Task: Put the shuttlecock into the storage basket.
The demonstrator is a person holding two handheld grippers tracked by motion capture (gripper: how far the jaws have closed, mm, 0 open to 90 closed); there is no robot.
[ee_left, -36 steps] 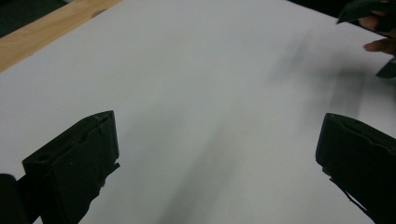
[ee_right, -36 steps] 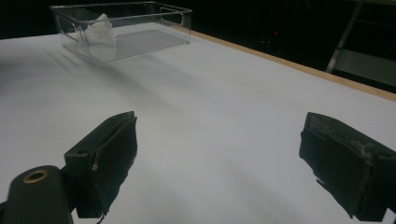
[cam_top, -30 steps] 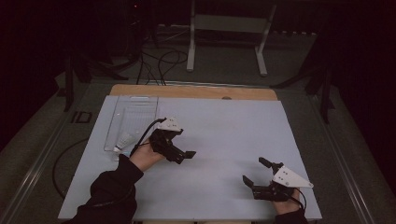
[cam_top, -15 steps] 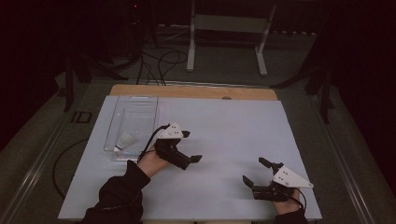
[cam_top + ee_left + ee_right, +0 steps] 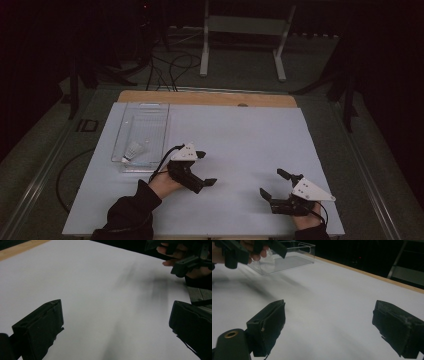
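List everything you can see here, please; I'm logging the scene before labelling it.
White sheet: one, white, covers the table top.
Wooden table edge: one strip, tan, along the far side of the sheet.
Clear tray: one, transparent, on the sheet's far left part.
Shuttlecock: one, white, inside the tray at its near end.
Metal stand: one, grey, on the floor beyond the table.
Cables: several, black, on the floor beyond the table.
Left gripper: one, black with grey plate, jaws apart, near the tray's near right corner, holding nothing.
Right gripper: one, black with grey plate, jaws apart, near right of the sheet, holding nothing.
Sleeve: one, dark, on the left forearm.
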